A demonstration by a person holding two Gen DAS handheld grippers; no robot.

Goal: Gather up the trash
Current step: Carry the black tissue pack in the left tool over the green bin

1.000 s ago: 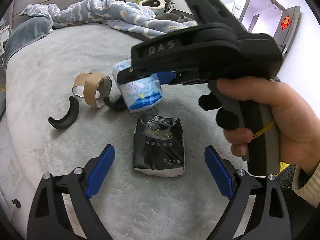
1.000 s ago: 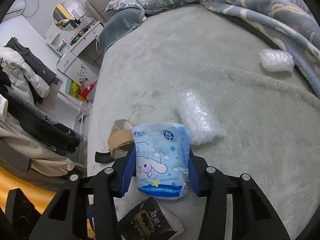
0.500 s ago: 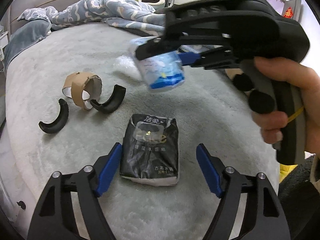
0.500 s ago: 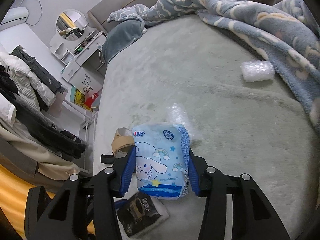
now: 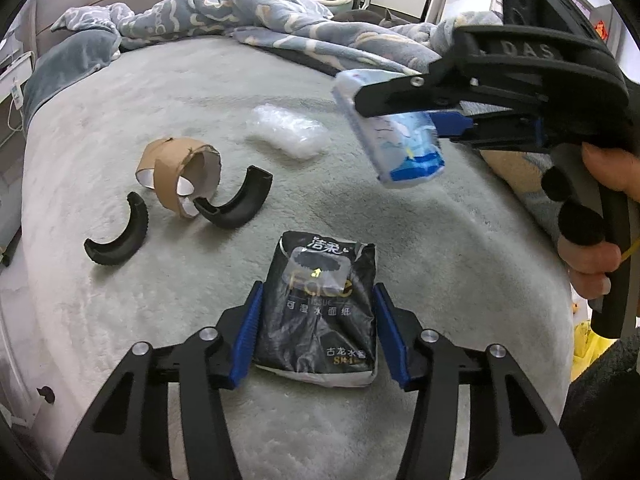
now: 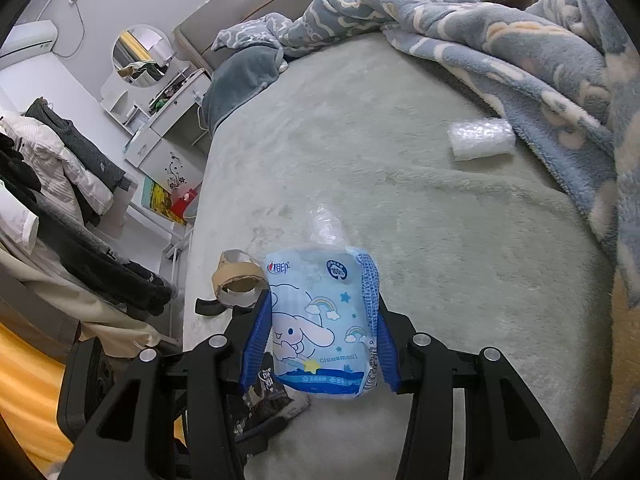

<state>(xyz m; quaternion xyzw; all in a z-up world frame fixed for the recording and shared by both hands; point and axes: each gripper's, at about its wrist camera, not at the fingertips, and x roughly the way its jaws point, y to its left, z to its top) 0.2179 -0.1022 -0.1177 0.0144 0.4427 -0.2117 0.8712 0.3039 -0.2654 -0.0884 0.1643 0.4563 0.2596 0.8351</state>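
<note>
A black tissue pack (image 5: 320, 304) lies flat on the grey-green bed cover (image 5: 120, 112). My left gripper (image 5: 318, 290) straddles it, jaws closing. Its blue pads (image 5: 248, 328) stand right at the pack's two long sides, and no squeeze shows. My right gripper (image 6: 322, 300) is shut on a light blue tissue pack (image 6: 320, 320) with a cartoon print. A hand holds it in the air above the bed, to the upper right in the left wrist view, where the right gripper (image 5: 396, 120) carries the blue pack (image 5: 404, 148). The black pack (image 6: 268, 396) peeks out below it.
On the bed lie a torn brown cardboard roll (image 5: 180, 176), two black curved pieces (image 5: 120, 236) (image 5: 236, 204) and two wads of bubble wrap (image 5: 286, 134) (image 6: 480, 138). A blue patterned blanket (image 5: 280, 24) is bunched along the far side. Clothes hang left of the bed (image 6: 60, 200).
My left gripper's jaws have narrowed from wide apart to the sides of the black pack and come closer to it. The right gripper has carried the blue pack up and to the right.
</note>
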